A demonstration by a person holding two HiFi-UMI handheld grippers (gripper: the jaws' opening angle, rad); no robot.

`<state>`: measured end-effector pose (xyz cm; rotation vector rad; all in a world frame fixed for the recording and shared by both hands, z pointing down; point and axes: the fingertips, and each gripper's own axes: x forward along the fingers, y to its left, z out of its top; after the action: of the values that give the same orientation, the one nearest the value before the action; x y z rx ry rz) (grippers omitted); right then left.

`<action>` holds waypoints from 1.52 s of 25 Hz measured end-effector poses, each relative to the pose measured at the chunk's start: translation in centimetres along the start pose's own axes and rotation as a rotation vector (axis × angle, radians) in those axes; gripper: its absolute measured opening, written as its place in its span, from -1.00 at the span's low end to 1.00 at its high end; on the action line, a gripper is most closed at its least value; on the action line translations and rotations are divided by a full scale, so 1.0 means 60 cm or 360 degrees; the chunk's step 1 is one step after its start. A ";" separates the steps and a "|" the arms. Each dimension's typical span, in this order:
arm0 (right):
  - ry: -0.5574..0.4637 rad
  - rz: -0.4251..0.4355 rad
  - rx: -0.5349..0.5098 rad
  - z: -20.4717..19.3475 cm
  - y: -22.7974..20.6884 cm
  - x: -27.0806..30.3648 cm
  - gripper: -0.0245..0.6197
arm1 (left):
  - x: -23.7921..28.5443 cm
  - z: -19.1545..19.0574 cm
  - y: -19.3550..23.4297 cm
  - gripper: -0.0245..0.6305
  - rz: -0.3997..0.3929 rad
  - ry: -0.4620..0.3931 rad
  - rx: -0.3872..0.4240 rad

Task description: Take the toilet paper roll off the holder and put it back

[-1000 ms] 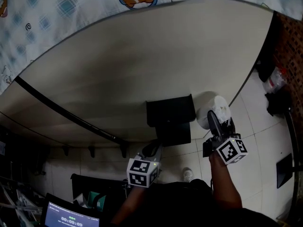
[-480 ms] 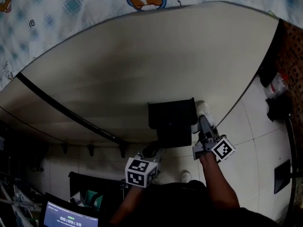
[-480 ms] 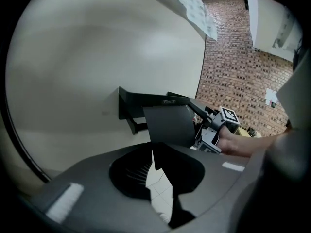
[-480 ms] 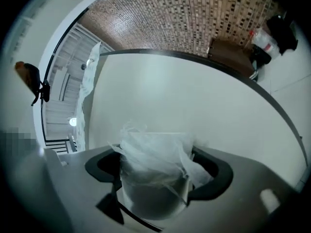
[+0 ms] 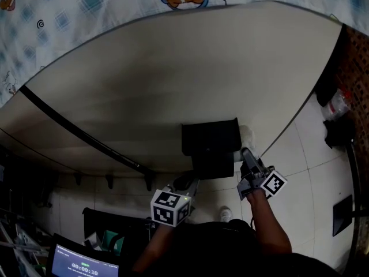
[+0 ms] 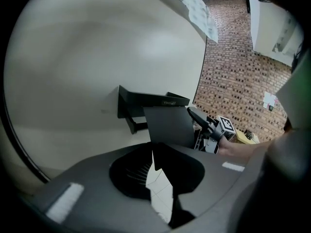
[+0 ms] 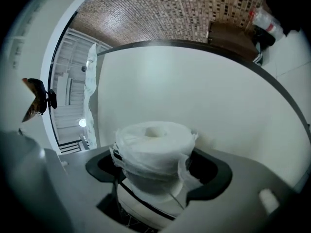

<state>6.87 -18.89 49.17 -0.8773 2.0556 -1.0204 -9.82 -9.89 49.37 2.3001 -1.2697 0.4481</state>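
While I am looking down through the head view, the cream wall (image 5: 173, 79) is filling most of the picture, with a cartoon-printed cloth (image 5: 86, 4) hanging along its edge from 10 to 1 o'clock. Pale floor tiles (image 5: 314, 154) are showing at 4 o'clock, and a lit screen (image 5: 83, 265) is glowing at 7 o'clock. The black holder (image 5: 210, 146) is sitting on the wall just below centre. I am keeping the left gripper (image 5: 183, 183) at 6 o'clock, just under the holder; in its own view its jaws are standing slightly apart with only floor tile showing between them. The right gripper (image 5: 248, 154) is reaching in from 5 o'clock, and its jaws are clamping the toilet paper roll (image 7: 155, 149) from both sides, loose wrinkled sheets bulging around the pads. That roll is sitting at the holder's 3 o'clock side, touching or just beside it, close against the wall.
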 end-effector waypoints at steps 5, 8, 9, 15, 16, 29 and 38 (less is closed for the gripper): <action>0.0158 0.0062 0.0041 -0.029 0.000 -0.004 0.30 | -0.003 0.002 -0.001 -0.74 -0.0029 -0.0031 -0.0048; 0.0292 0.0088 0.0087 -0.057 0.000 0.003 0.30 | -0.004 0.001 -0.001 -0.74 -0.0039 -0.0029 -0.0058; 0.0335 0.0099 0.0099 -0.067 0.002 0.007 0.30 | -0.004 0.001 -0.001 -0.74 -0.0042 -0.0030 -0.0063; 0.0441 0.0135 0.0149 -0.093 0.005 0.022 0.29 | -0.008 0.001 -0.004 -0.74 -0.0045 -0.0044 -0.0070; 0.0452 0.0144 0.0163 -0.096 0.006 0.025 0.29 | -0.008 0.000 -0.005 -0.74 -0.0046 -0.0043 -0.0071; 0.0719 0.0314 0.0262 -0.166 0.025 0.071 0.29 | -0.011 0.001 -0.007 -0.73 -0.0053 -0.0044 -0.0063; 0.0727 0.0352 0.0340 -0.178 0.020 0.071 0.31 | -0.005 -0.002 0.000 -0.73 -0.0037 -0.0044 -0.0070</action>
<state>-4.25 -17.55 52.01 -0.3144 2.2901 -1.3770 -9.97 -9.62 49.30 2.2895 -1.2524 0.3778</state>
